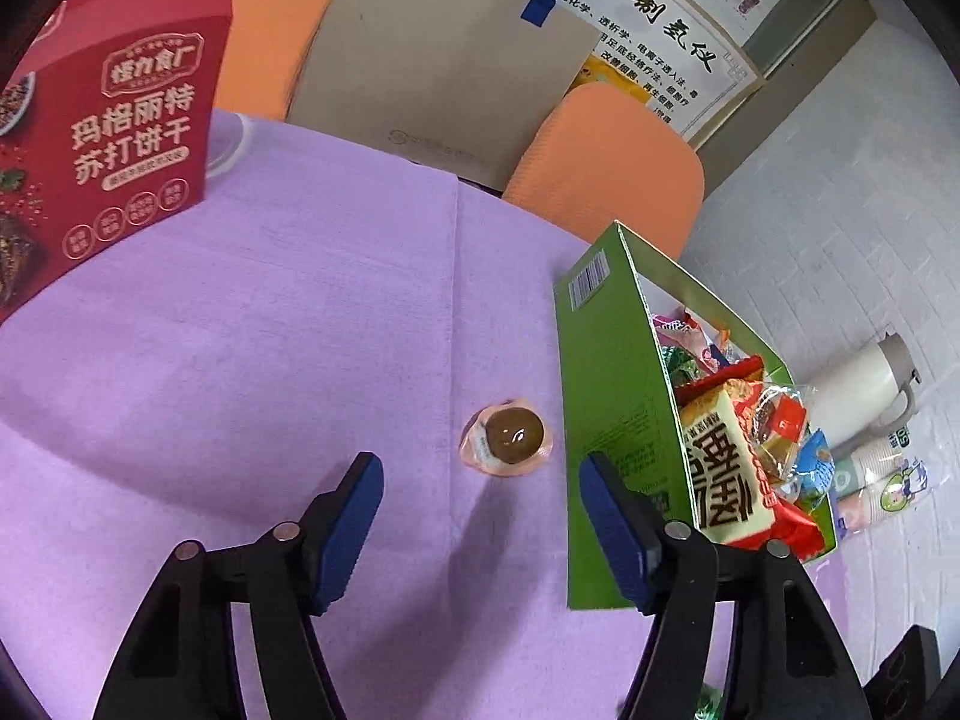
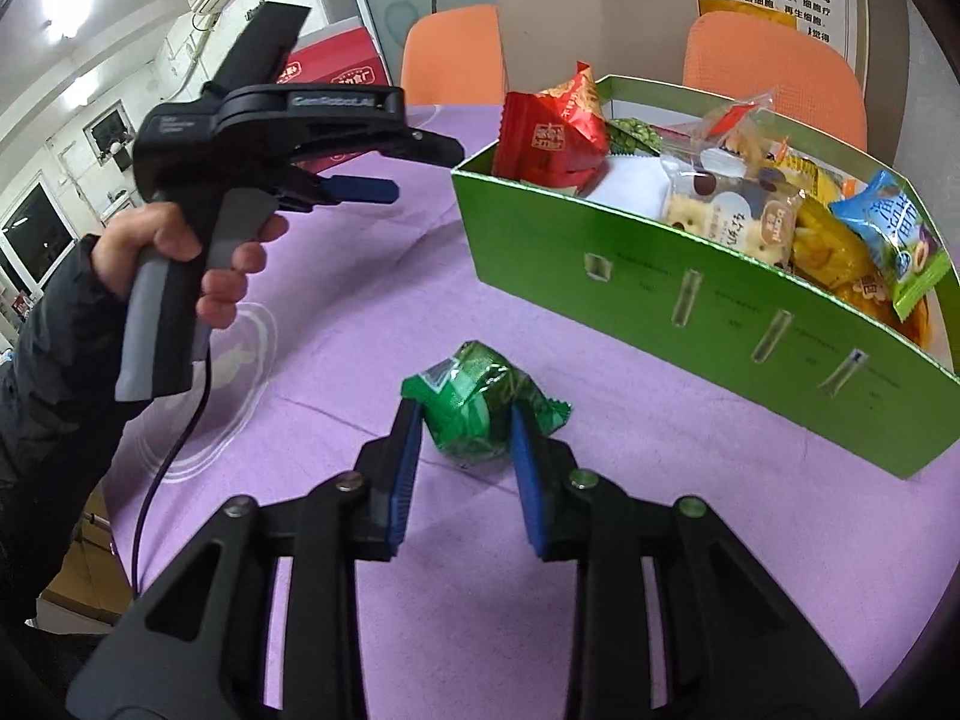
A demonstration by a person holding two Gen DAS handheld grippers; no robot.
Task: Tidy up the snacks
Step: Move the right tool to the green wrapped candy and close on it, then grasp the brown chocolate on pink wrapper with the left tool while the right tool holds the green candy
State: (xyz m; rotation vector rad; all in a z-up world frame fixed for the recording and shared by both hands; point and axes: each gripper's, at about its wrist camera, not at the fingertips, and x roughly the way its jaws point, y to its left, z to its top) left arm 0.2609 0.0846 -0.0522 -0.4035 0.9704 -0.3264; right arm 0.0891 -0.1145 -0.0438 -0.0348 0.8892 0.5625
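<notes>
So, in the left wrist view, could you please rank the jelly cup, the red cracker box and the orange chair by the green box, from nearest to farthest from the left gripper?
1. Jelly cup: on the purple cloth, just ahead of the left gripper.
2. Orange chair: beyond the table edge, ahead and right.
3. Red cracker box: far left; nearly level with the chair, so this order is tentative.

Printed Chinese on boxes, wrappers and a wall poster; one brand mark on a tool.

The red box (image 1: 114,138) carries a badge reading 怪力食厂 above large pale characters 玛格丽特 苏打饼干. The wall poster (image 1: 654,30) shows brush-style black characters 制氢仪, with smaller lines beneath that include 电化学 and 透析学. The left tool (image 2: 360,189), seen from the right wrist view, has "GenRobot.AI" embossed on its black body. The green box (image 1: 606,396) bears a barcode near its top corner; its other small print is too fine to read.
</notes>
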